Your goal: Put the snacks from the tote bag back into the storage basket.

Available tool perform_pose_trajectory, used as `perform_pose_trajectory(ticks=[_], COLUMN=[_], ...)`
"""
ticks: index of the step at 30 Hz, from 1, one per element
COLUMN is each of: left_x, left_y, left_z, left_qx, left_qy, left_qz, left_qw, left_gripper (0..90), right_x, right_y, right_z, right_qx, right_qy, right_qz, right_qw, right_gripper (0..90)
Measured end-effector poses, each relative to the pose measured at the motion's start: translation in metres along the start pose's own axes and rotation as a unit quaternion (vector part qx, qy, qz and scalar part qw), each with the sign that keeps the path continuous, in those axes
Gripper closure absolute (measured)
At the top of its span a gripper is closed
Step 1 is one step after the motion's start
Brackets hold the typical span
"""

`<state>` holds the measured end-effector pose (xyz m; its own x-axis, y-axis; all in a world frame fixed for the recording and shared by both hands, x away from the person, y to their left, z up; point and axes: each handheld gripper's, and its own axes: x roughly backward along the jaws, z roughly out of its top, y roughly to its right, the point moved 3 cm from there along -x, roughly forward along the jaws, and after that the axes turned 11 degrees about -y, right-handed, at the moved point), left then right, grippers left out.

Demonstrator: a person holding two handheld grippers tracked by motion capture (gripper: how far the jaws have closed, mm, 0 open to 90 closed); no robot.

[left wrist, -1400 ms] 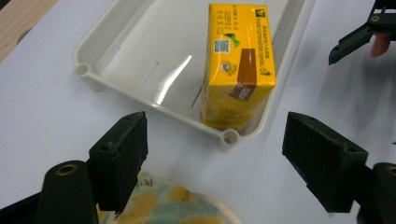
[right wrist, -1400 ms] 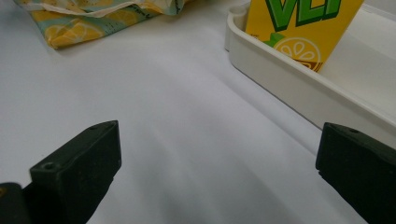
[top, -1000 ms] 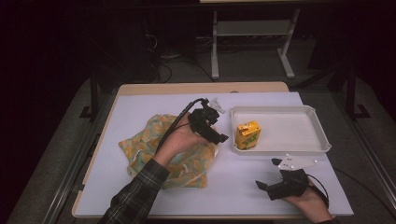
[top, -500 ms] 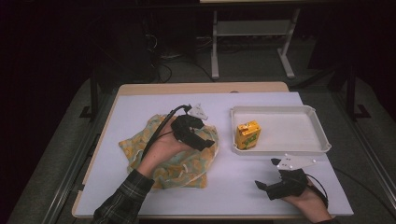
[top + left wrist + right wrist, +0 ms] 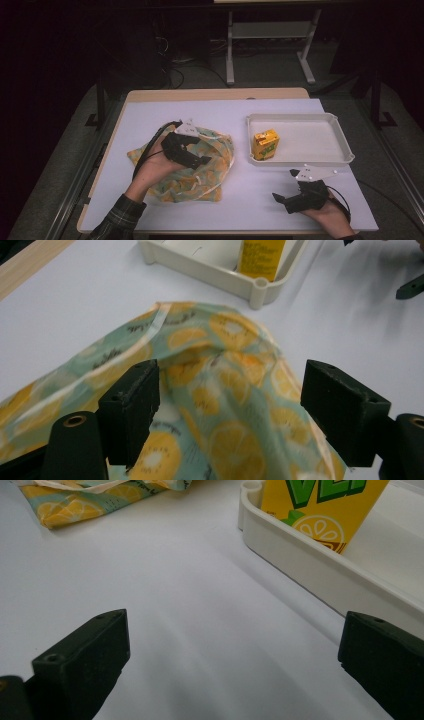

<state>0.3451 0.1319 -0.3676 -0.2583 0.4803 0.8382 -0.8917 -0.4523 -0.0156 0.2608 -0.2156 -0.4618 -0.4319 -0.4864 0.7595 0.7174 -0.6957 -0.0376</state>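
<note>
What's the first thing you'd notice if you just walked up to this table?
Probably the bright lemon-print bag crumpled on the left of the table, with the left hand-held gripper open over it. Next comes the yellow juice box standing upright in the left end of the white tray. The right hand-held gripper hangs open at the near edge.

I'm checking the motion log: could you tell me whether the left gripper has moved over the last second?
Yes. The left gripper has drawn away from the white tray, leftward and toward the person, and now hangs open over the lemon-print bag.
</note>
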Motion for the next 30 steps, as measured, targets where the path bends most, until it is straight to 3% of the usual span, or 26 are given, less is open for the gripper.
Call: perform_pose_trajectory(ticks=[11,14,22,25,30], left_x=[0.021,0.029,0.043,0.047,0.054], left_y=[-0.011,-0.014,-0.017,-0.016,-0.016], left_z=[-0.049,-0.063,-0.094,-0.103,-0.120], left_qx=[0.026,0.029,0.053,0.052,0.070], left_qy=[0.020,0.025,0.039,0.046,0.055], left_qz=[0.021,0.036,0.045,0.050,0.061], left_qw=[0.9993,0.9986,0.9968,0.9963,0.9941], left_gripper=[23.1,23.2,23.2,23.0,22.2], right_x=[0.001,0.002,0.005,0.007,0.007], right_y=[0.000,0.001,0.001,0.001,0.004], right_z=[0.004,0.005,0.010,0.012,0.015], right_qx=[-0.010,-0.012,-0.016,-0.015,-0.009], right_qy=[-0.001,0.000,-0.003,-0.002,-0.005], right_qz=[0.002,0.004,0.003,0.000,-0.006], right_qw=[1.0000,0.9999,0.9999,0.9999,0.9999], right_gripper=[6.8,14.2,34.8,47.5,66.4])
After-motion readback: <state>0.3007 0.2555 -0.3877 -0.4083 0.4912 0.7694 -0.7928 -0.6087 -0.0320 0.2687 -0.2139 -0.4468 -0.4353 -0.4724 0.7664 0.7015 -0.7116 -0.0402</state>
